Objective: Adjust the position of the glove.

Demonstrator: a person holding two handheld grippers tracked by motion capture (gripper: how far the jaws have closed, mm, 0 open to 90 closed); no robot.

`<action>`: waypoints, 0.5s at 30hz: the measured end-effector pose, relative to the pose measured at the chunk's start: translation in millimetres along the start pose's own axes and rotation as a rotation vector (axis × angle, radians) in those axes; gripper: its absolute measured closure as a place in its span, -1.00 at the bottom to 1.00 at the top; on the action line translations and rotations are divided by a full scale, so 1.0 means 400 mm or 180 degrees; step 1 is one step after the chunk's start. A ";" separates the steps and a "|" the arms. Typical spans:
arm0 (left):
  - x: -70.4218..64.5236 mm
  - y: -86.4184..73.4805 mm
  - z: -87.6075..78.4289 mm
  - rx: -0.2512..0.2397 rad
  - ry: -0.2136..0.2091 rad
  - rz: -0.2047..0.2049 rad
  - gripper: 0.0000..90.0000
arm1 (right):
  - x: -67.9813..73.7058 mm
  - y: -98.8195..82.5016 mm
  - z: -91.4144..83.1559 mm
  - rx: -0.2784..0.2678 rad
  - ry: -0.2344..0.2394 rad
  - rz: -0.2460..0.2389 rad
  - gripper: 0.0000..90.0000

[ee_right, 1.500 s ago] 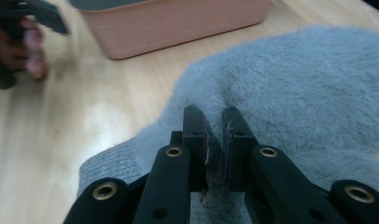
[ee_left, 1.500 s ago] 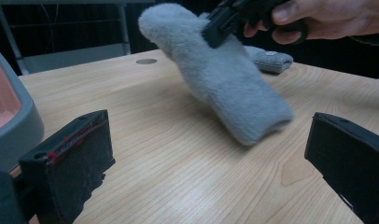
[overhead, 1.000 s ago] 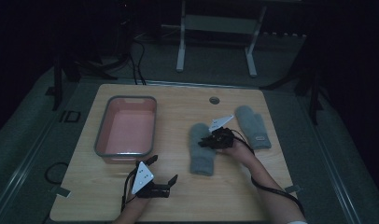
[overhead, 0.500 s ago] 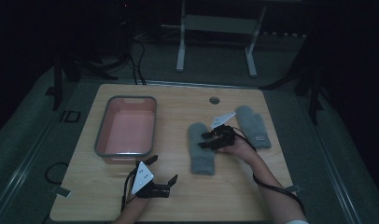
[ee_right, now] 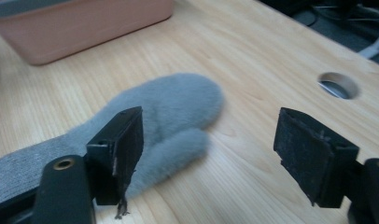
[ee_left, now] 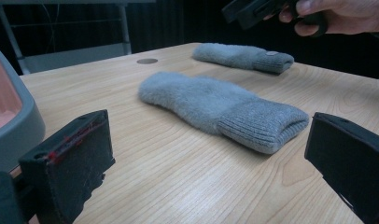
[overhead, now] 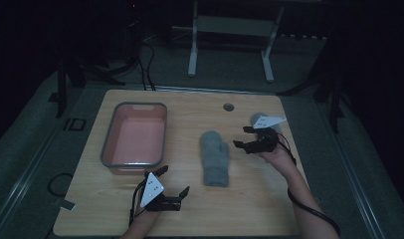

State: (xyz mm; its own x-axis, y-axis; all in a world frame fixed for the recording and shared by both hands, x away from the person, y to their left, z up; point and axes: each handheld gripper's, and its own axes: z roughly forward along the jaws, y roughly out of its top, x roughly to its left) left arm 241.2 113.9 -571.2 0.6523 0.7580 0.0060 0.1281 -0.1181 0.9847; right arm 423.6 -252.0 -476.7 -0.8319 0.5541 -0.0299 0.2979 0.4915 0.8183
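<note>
A grey mitten (overhead: 215,157) lies flat in the middle of the table, cuff toward the person. A second grey mitten (overhead: 257,118) lies farther right, mostly covered in the high view by my right gripper's plate; the left gripper view shows it (ee_left: 243,57) whole. My right gripper (overhead: 241,136) hovers open between the two mittens, jaws pointing left at the first mitten (ee_right: 169,107), holding nothing. My left gripper (overhead: 174,180) rests open near the front edge, aimed at the first mitten's cuff (ee_left: 262,123), well short of it.
A pink tray with a grey rim (overhead: 109,144) stands at the left of the table, its inside bare. A round cable hole (overhead: 228,106) sits near the back edge. A metal stand (overhead: 230,25) stands on the floor beyond the table.
My right gripper has moved right and back, off the middle mitten, and its plate now covers the far mitten. The left gripper has stayed put.
</note>
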 end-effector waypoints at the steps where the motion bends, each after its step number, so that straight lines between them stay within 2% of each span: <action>1: 0.000 0.000 0.000 0.0000 0.0000 0.0000 -0.97 | -0.006 -0.004 -0.010 -0.0024 -0.0015 0.0048 -0.39; 2: 0.000 0.000 0.000 0.0000 -0.0001 0.0001 -0.97 | -0.006 -0.004 -0.010 -0.0024 -0.0015 0.0048 -0.39; 3: 0.000 0.000 0.000 0.0000 -0.0001 0.0001 -0.97 | -0.028 -0.019 -0.033 -0.0069 -0.0115 0.0182 -0.37; 4: 0.000 0.000 0.000 0.0000 0.0000 0.0002 -0.97 | -0.028 -0.019 -0.033 -0.0069 -0.0115 0.0182 -0.37; 6: 0.000 0.000 0.000 0.0000 -0.0001 0.0000 -0.97 | -0.043 -0.030 -0.049 -0.0102 -0.0181 0.0285 -0.37; 10: 0.000 0.000 0.000 0.0002 -0.0002 0.0002 -0.97 | -0.076 -0.051 -0.071 -0.0058 -0.0367 0.0439 -0.34; 11: 0.000 0.000 0.000 0.0002 -0.0001 0.0001 -0.97 | -0.095 -0.063 -0.078 -0.0002 -0.0484 0.0539 -0.30; 12: 0.000 0.000 0.000 0.0000 -0.0001 -0.0002 -0.97 | -0.095 -0.063 -0.078 -0.0002 -0.0484 0.0539 -0.30; 15: 0.001 0.000 0.000 0.0003 -0.0002 -0.0003 -0.97 | -0.124 -0.085 -0.084 0.0029 -0.0657 0.0685 -0.24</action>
State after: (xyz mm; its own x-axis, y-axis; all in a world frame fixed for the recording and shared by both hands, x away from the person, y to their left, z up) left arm 241.2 114.1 -571.2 0.6526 0.7577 0.0050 0.1293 -0.1179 0.9846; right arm 439.0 -318.8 -483.7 -0.6367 0.7707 0.0269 0.4621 0.3534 0.8134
